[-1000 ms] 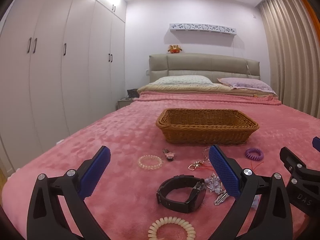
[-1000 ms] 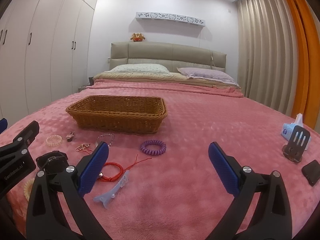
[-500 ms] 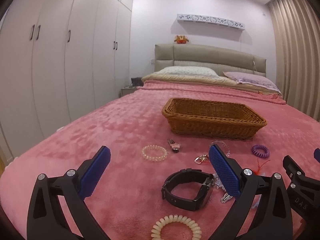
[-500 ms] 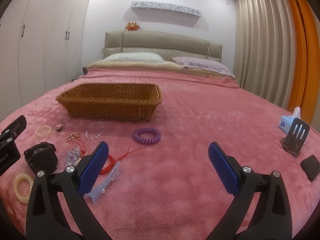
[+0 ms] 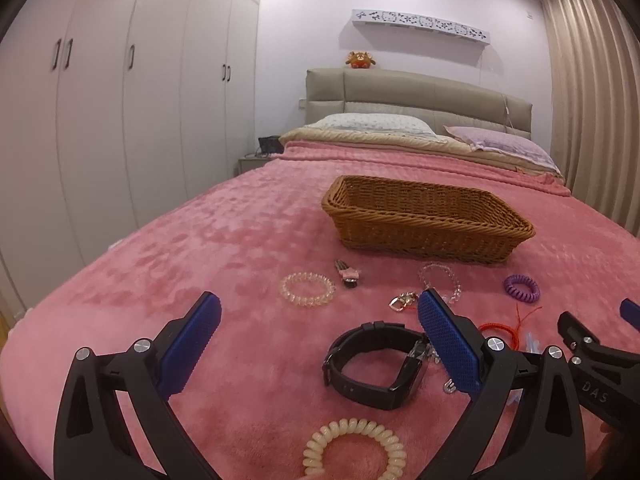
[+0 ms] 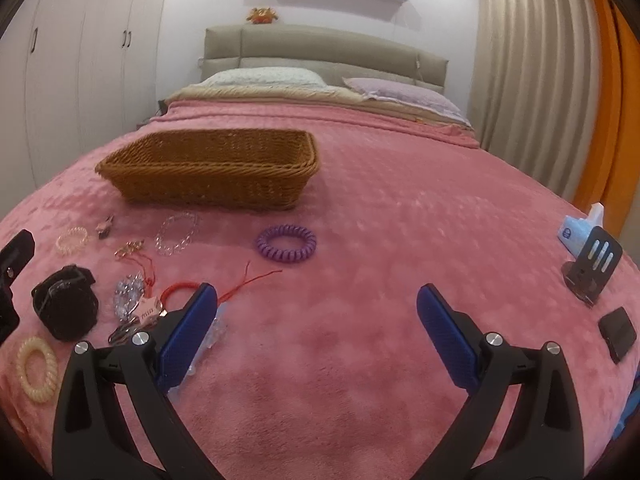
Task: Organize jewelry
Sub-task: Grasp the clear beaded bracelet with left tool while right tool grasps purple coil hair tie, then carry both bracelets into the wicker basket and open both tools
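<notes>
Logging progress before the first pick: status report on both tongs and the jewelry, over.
Left tongs open, empty. Right tongs open, empty. Jewelry loose on blanket; black watch nearest left tongs. Wicker basket unobstructed.

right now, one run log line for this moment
stage: pre-grasp | left gripper: open above black watch | right gripper: open, holding nothing | wicker basket: looks empty | jewelry on pink blanket

the basket (image 5: pixel 428 220) sits on the blanket (image 5: pixel 248 240); before it lie bracelets and hair ties, the watch (image 5: pixel 376 364) nearer, a phone stand (image 6: pixel 592 268) far right.
</notes>
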Demonstrator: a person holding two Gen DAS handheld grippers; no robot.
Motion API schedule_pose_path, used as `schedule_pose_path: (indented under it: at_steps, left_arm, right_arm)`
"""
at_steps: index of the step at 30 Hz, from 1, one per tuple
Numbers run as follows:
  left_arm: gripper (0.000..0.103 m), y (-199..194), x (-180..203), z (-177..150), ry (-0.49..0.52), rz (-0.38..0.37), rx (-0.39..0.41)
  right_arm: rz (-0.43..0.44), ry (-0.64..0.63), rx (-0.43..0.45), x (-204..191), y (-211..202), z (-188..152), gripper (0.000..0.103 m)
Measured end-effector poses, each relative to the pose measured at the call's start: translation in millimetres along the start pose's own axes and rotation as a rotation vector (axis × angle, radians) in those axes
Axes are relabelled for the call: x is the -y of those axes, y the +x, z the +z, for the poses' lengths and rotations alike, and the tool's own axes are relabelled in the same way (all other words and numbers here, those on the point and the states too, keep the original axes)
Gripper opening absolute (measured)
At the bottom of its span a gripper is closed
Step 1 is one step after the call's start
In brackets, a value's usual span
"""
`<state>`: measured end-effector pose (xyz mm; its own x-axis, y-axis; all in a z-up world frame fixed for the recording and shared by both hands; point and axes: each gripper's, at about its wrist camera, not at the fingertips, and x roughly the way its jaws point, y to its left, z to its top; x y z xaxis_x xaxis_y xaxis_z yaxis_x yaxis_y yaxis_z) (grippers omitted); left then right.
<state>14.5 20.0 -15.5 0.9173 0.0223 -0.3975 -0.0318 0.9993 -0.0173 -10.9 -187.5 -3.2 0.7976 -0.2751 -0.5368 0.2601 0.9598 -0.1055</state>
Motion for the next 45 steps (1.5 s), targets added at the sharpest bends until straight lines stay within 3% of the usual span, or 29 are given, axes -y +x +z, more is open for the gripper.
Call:
schedule_pose_path:
  at_steps: [2, 5, 8, 11, 13, 15, 17, 19, 29, 35, 36, 39, 41, 45]
  left_arm:
    - [0.096, 2.0, -7.8, 1.4, -0.02, -0.032, -0.037]
    - [0.095, 10.5, -26.8, 6.6, -0.029, -0.147, -0.132]
    - [0.093, 18.8, -44.2, 12.4, 0.002, -0.171, -0.178]
    - [0.087, 34.6, -57.9, 19.5, 0.046, -0.178, -0.25]
    - [0.08, 44.9, -64.2, 23.6, 0.055, -0.184, -0.29]
    - [0.072, 60.6, -68.5, 29.7, 0.05, -0.201, -0.339]
    - [0.056, 75.2, -70.4, 33.6, 0.031, -0.227, -0.388]
    - [0.051, 89.8, -71.4, 36.5, 0.02, -0.247, -0.428]
    - [0.047, 141.4, -57.2, 40.3, 0.055, -0.309, -0.531]
    - [0.045, 159.5, -47.4, 37.4, 0.092, -0.297, -0.566]
    - [0.044, 161.1, -44.5, 36.7, 0.106, -0.285, -0.564]
    - [0.033, 162.5, -40.1, 34.8, 0.141, -0.245, -0.553]
    - [0.018, 163.5, -38.4, 35.0, 0.162, -0.212, -0.544]
    - [0.01, 159.8, -35.6, 35.3, 0.193, -0.185, -0.524]
  right_arm:
    - [0.028, -0.013, -0.034, 0.5, 4.6, 1.8, 0.095]
    - [0.075, 0.008, -0.093, 7.3, 12.9, 7.5, 0.095]
    - [0.101, 0.033, -0.145, 16.9, 22.8, 16.4, 0.095]
    - [0.098, 0.017, -0.191, 21.0, 35.7, 24.9, 0.081]
    - [0.087, 0.005, -0.222, 22.7, 45.3, 29.8, 0.063]
    - [0.093, -0.003, -0.232, 23.8, 52.3, 34.8, 0.058]
    - [0.091, -0.017, -0.243, 24.1, 59.7, 38.9, 0.049]
    - [0.087, -0.025, -0.254, 24.3, 66.9, 42.1, 0.044]
    - [0.191, -0.003, -0.389, 30.2, 120.6, 60.7, 0.045]
    - [0.161, -0.065, -0.398, 11.6, 134.4, 61.5, 0.044]
    - [0.154, -0.073, -0.404, 9.1, 136.8, 60.5, 0.04]
    - [0.144, -0.106, -0.389, 2.8, 135.2, 56.8, 0.034]
    - [0.16, -0.111, -0.39, 0.0, 134.2, 56.4, 0.027]
    - [0.177, -0.133, -0.387, -5.1, 133.5, 56.0, 0.018]
